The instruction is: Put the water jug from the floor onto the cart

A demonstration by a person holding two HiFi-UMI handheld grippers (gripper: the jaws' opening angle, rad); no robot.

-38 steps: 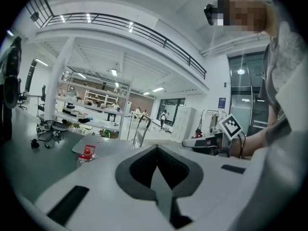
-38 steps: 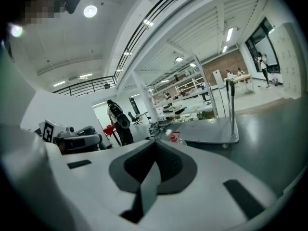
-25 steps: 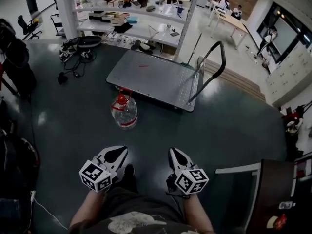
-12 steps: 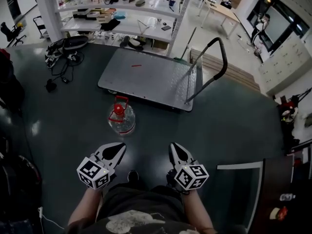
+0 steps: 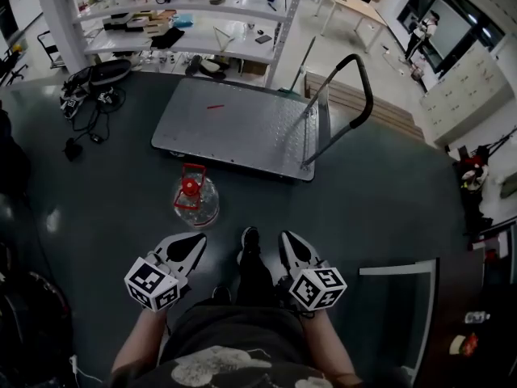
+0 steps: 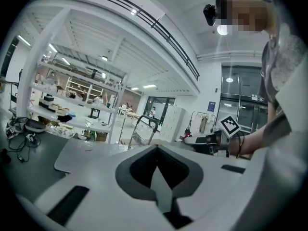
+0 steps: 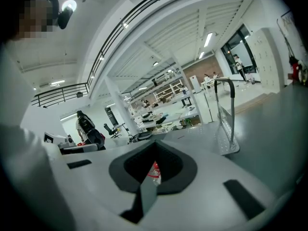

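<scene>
The water jug point(image 5: 195, 201), clear with a red cap and red carry handle, stands upright on the dark floor just in front of the cart's near edge. In the right gripper view a red and clear sliver of the jug point(image 7: 154, 171) shows through the jaw window. The cart point(image 5: 234, 128) is a flat grey platform with a black push handle point(image 5: 358, 87) at its right end, and its deck is bare except for a small red mark. My left gripper point(image 5: 189, 247) is shut and empty, a short way below the jug. My right gripper point(image 5: 292, 246) is shut and empty, to the jug's lower right.
White shelving point(image 5: 186, 23) loaded with parts stands behind the cart. Cables and gear point(image 5: 85, 95) lie on the floor at the back left. A wooden pallet point(image 5: 371, 111) lies right of the cart. The person's shoe point(image 5: 250, 238) is between the grippers. A white-edged panel point(image 5: 400, 297) stands at the right.
Both grippers and the person have moved forward toward the jug and cart, which now sit closer. A shoe has stepped into view between the grippers. Both jaws stay shut.
</scene>
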